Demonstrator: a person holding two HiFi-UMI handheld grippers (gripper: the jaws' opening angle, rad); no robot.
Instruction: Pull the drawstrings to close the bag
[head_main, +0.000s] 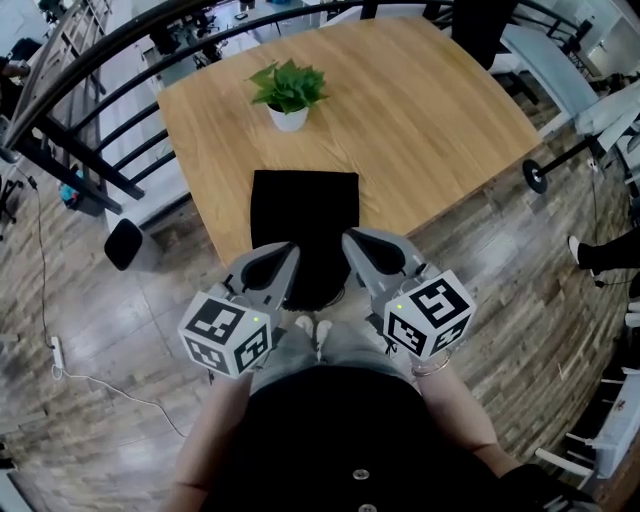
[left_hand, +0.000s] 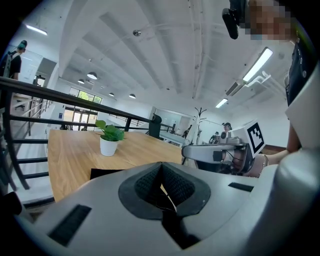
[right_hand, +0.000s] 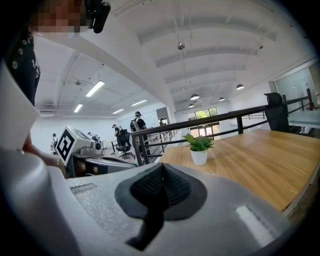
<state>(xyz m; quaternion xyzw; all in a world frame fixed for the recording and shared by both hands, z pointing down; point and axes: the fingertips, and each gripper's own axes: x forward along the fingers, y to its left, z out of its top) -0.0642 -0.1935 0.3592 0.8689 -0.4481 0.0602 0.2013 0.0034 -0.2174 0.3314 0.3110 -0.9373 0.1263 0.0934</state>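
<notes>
First, the head view looks steeply down on a wooden table (head_main: 430, 120) with a potted plant (head_main: 288, 92) towards its far side and the black bag (head_main: 303, 215) lying flat at the near edge, its near end hanging a little over that edge. The left gripper (head_main: 278, 262) and right gripper (head_main: 362, 250) are held low in front of the person's body, one on each side of the bag's near end, their tips close to the fabric. This view does not show whether either touches it or any drawstring. A dark railing (head_main: 90, 110) curves round the table's far and left sides above a plank floor (head_main: 120, 330). Next, the left gripper view shows that tool's jaws pressed together (left_hand: 162, 182), with nothing I can make out clamped between the dark pads. Beyond them a sliver of the bag (left_hand: 107, 173) lies on the table (left_hand: 75, 155), the plant (left_hand: 109, 137) stands further back, and the right gripper (left_hand: 192, 152) pokes in from the right. Last, the right gripper view shows its own jaws pressed together too (right_hand: 161, 186), with nothing visible between them. The plant (right_hand: 199, 149) sits on the table (right_hand: 260, 160) ahead, the left gripper (right_hand: 127, 165) reaches in from the left, and the railing (right_hand: 210, 122) runs behind.
</notes>
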